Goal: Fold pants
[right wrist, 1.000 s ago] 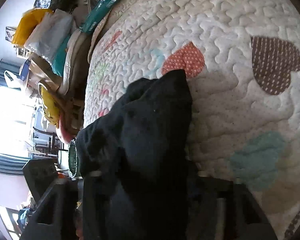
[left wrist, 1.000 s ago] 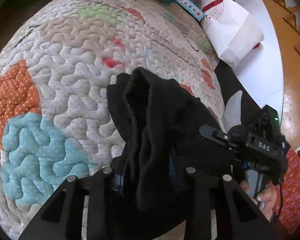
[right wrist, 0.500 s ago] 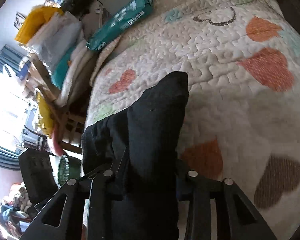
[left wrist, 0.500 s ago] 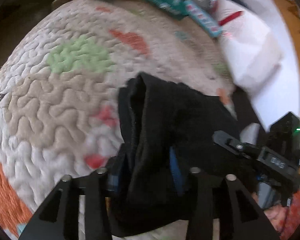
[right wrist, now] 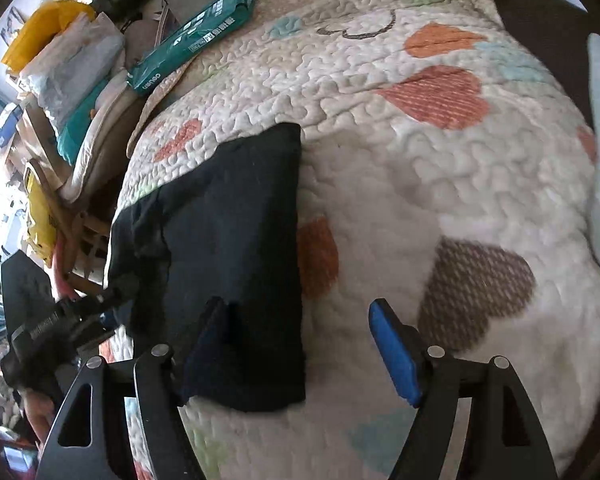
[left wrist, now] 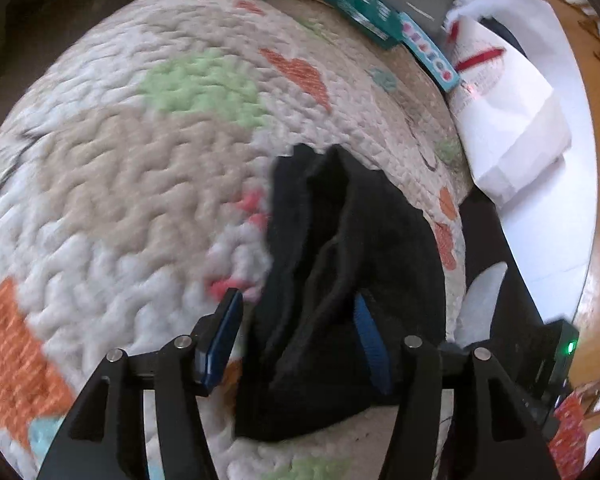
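The black pants lie folded on the quilted heart-pattern bedspread. In the right wrist view my right gripper is open; its left finger is over the pants' near edge and its blue-padded right finger is over bare quilt. In the left wrist view the pants lie bunched in a heap. My left gripper is open with its jaws apart on either side of the heap. The left gripper also shows at the left edge of the right wrist view.
A green packet and a blue-edged box lie at the quilt's far edge. A white paper bag stands to the right on a white surface. Stacked linens and yellow bags pile beside the bed on the left.
Both grippers were shut on the black pants and carried them across the quilt; now both have opened and the pants rest on the bedspread.
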A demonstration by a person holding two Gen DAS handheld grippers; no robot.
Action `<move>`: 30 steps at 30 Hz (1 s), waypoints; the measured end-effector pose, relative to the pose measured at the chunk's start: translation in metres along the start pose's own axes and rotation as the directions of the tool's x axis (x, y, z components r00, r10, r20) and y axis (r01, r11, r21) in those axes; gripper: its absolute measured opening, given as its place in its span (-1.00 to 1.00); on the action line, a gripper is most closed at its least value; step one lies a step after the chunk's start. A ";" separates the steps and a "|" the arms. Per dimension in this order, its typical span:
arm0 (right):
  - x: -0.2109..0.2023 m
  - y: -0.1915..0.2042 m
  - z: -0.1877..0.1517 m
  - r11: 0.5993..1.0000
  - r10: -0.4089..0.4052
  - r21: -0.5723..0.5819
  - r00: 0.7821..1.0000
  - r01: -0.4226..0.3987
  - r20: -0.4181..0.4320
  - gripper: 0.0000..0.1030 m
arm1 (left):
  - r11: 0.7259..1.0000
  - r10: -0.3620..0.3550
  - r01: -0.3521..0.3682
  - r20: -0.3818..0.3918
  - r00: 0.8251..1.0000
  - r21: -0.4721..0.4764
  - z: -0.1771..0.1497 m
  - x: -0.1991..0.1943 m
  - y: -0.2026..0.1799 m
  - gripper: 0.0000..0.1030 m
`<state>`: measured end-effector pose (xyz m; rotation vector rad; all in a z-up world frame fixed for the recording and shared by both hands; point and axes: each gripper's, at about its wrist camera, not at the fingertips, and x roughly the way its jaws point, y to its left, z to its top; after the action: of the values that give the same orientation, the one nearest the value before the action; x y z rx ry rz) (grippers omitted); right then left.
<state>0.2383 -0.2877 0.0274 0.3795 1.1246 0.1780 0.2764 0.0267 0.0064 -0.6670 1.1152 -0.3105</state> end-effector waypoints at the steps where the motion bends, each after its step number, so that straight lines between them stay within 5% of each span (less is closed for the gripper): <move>1: -0.003 0.000 -0.006 1.000 -0.010 0.001 1.000 0.010 0.000 0.55 | 1.000 0.017 -0.017 0.003 1.000 -0.007 -0.002 -0.005 0.004 0.10; 6: -0.021 -0.002 -0.040 0.999 -0.029 0.026 0.999 0.030 -0.019 0.57 | 0.987 0.161 -0.160 0.041 0.986 -0.020 -0.020 -0.037 0.026 0.10; 10: -0.029 -0.001 -0.079 0.999 -0.022 0.029 1.000 0.023 -0.021 0.57 | 0.949 0.311 -0.314 0.064 0.948 0.034 -0.045 -0.066 0.029 0.10; 16: -0.039 0.006 -0.130 0.993 -0.117 0.007 0.992 0.117 0.053 0.57 | 0.940 0.330 -0.338 0.121 0.936 0.052 -0.108 -0.105 0.024 0.12; 19: -0.049 0.020 -0.142 0.985 -0.157 -0.055 0.981 0.164 0.113 0.57 | 0.921 0.368 -0.384 0.181 0.912 0.062 -0.142 -0.114 0.014 0.23; 22: -0.062 0.029 -0.153 0.981 -0.160 -0.079 0.971 0.176 0.178 0.60 | 0.891 0.409 -0.442 0.238 0.881 0.106 -0.167 -0.111 0.001 0.30; 27: -0.064 0.032 -0.162 0.973 -0.190 -0.093 0.959 0.213 0.209 0.62 | 0.787 0.447 -0.558 0.380 0.810 0.264 -0.192 -0.105 -0.020 0.47; 30: -0.062 0.033 -0.160 0.971 -0.202 -0.081 0.955 0.223 0.218 0.62 | 0.769 0.428 -0.563 0.412 0.805 0.302 -0.199 -0.104 -0.018 0.53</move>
<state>0.0696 -0.2442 0.0321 0.1764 0.9367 0.0060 0.0547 0.0024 0.0382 -0.0140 0.8329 0.0374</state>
